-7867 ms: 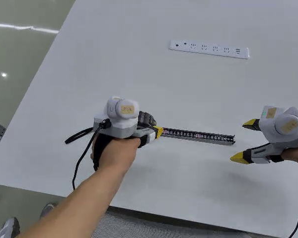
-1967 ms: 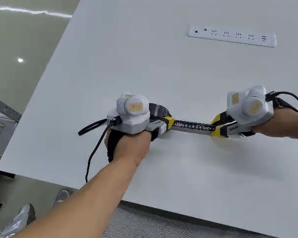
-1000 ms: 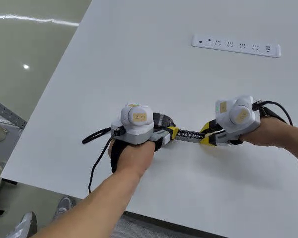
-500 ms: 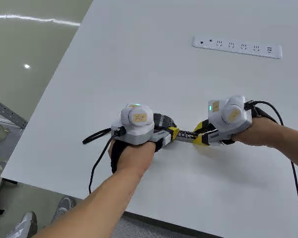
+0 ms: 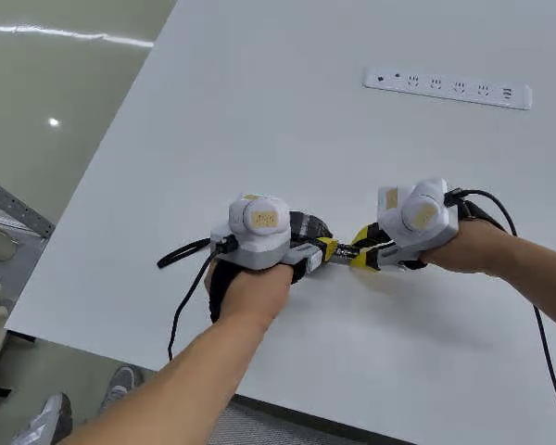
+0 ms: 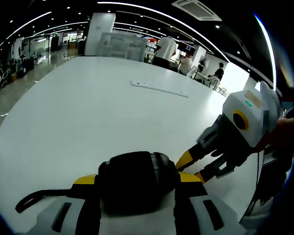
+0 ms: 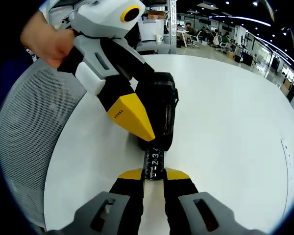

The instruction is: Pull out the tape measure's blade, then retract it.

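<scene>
The tape measure (image 5: 305, 226) is sitting on the near part of the white table (image 5: 259, 111), between your two hands. You are clamping its black case (image 6: 137, 180) in the left gripper (image 5: 312, 240). The jaws are spread about as wide as the case, and one yellow tip is pressing on each side. That grip is acting as the anchor, so the case is not sliding or turning when the blade takes load.

The blade (image 7: 153, 157) is sticking out of the case mouth by a short stub only, running low over the table with marks 2 and 3 readable. You are pinching its free end in the right gripper (image 7: 154, 174). Those jaws are drawn in to a narrow gap, with one yellow tip on each edge of the blade. The right gripper is pointing along the blade's length and sitting close to the case, almost tip to tip with the left one. Judgement: holding the end is letting you set the pace against the spring, so the blade is not snapping home.

With so little blade out, you are either starting the pull or finishing the retract; these views are not settling which.

A white power strip (image 5: 448, 87) is lying far across the table, well apart from the work.
</scene>
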The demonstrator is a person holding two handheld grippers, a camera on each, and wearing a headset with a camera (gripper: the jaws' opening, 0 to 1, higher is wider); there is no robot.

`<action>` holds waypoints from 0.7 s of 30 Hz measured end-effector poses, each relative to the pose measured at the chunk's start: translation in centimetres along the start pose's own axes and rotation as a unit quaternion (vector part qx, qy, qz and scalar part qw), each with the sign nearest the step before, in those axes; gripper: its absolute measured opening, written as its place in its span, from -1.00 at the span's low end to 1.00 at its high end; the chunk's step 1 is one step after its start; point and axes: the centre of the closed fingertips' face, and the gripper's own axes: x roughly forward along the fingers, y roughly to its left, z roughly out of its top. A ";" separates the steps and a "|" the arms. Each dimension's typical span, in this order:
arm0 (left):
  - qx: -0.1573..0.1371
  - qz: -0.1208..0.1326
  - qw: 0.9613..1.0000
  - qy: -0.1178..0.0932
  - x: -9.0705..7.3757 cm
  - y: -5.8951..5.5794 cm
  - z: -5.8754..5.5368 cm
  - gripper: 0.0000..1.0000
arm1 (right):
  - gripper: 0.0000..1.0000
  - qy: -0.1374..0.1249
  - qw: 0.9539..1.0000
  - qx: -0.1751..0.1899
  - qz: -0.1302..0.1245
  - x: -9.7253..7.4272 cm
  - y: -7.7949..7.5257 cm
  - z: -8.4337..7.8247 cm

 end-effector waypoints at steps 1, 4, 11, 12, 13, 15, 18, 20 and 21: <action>0.000 0.000 1.000 0.000 0.0 0.0 0.0 0.13 | -0.78 -0.001 1.000 0.000 0.000 0.1 0.0 0.2; 0.000 0.000 1.000 0.000 0.0 0.0 0.0 0.13 | -0.78 -0.005 1.000 0.002 0.000 0.4 0.0 0.6; -0.001 -0.001 1.000 0.000 0.0 0.0 0.0 0.13 | -0.78 -0.008 1.000 0.003 -0.001 0.9 -0.1 1.1; -0.002 -0.001 1.000 0.000 0.0 0.0 0.0 0.13 | -0.78 -0.008 1.000 0.003 -0.002 0.9 -0.2 1.1; -0.002 -0.001 1.000 0.000 0.0 0.0 0.0 0.13 | -0.78 -0.007 1.000 0.003 -0.003 1.0 -0.2 1.2; -0.002 -0.002 1.000 0.000 0.0 0.0 0.0 0.13 | -0.78 -0.007 1.000 0.004 -0.005 1.2 -0.2 1.2; -0.002 -0.002 1.000 0.000 0.0 0.0 0.0 0.13 | -0.78 -0.005 1.000 0.007 -0.009 1.5 -0.4 1.4; -0.003 -0.002 1.000 0.000 0.0 0.0 0.0 0.13 | -0.78 -0.004 1.000 0.008 -0.011 1.5 -0.5 1.5; -0.003 -0.002 1.000 0.000 0.0 0.0 0.0 0.13 | -0.78 -0.002 1.000 0.010 -0.013 1.6 -0.5 1.5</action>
